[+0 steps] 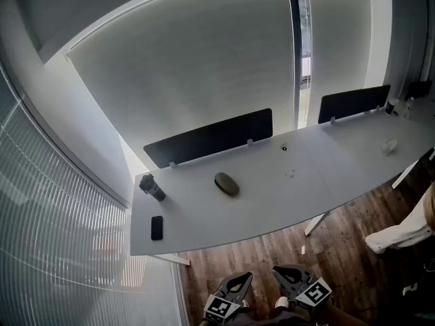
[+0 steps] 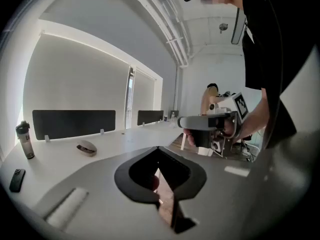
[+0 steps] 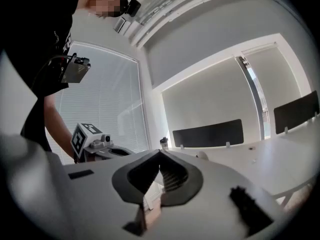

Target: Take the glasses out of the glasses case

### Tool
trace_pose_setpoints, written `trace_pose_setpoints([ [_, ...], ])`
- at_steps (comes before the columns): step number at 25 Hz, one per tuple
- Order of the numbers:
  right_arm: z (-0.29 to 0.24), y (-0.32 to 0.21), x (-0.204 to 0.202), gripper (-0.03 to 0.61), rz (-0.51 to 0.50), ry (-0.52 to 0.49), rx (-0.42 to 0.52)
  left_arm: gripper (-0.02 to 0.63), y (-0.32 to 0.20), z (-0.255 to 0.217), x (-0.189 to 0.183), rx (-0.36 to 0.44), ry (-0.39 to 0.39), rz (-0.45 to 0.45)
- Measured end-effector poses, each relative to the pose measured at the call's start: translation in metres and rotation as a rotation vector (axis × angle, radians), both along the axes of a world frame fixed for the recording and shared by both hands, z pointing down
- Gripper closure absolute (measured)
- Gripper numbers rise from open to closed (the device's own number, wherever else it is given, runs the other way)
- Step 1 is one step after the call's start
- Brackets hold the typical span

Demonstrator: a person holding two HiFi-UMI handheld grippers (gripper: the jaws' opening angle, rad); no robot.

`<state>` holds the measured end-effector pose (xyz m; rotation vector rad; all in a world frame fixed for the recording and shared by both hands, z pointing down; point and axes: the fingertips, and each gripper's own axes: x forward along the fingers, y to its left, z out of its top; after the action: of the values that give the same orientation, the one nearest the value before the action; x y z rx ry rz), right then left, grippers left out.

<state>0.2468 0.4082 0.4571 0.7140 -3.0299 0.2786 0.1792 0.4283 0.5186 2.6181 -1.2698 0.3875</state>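
A closed, oval, olive-brown glasses case (image 1: 226,183) lies on the long white table (image 1: 272,202), near its middle; the left gripper view shows the glasses case (image 2: 86,147) far off at the left. No glasses are visible. Both grippers are held low, off the table's near edge, well short of the case. My left gripper (image 1: 238,282) is shut with nothing in it, its tips meeting in the left gripper (image 2: 158,148) view. My right gripper (image 1: 289,274) is shut and empty too, tips together in the right gripper (image 3: 160,152) view.
A dark bottle (image 1: 152,187) stands at the table's left end and a black phone (image 1: 157,227) lies near the front left corner. Black divider screens (image 1: 209,136) line the far edge. A small pale object (image 1: 388,145) sits far right. Wooden floor (image 1: 272,250) lies below.
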Motion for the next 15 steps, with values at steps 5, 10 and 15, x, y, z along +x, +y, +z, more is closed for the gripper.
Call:
trace_pose_setpoints([
  [5, 0.008, -0.032, 0.030, 0.574, -0.015, 0.043, 0.003, 0.606, -0.021, -0.028, 0.029, 0.045, 0.090, -0.217],
  [10, 0.018, -0.033, 0.037, 0.574, -0.073, 0.070, -0.013, 0.606, -0.039, -0.021, 0.022, 0.050, 0.095, -0.241],
  [15, 0.027, -0.034, 0.059, 0.574, -0.035, 0.088, -0.002, 0.606, -0.057, -0.009, 0.008, 0.040, 0.101, -0.216],
])
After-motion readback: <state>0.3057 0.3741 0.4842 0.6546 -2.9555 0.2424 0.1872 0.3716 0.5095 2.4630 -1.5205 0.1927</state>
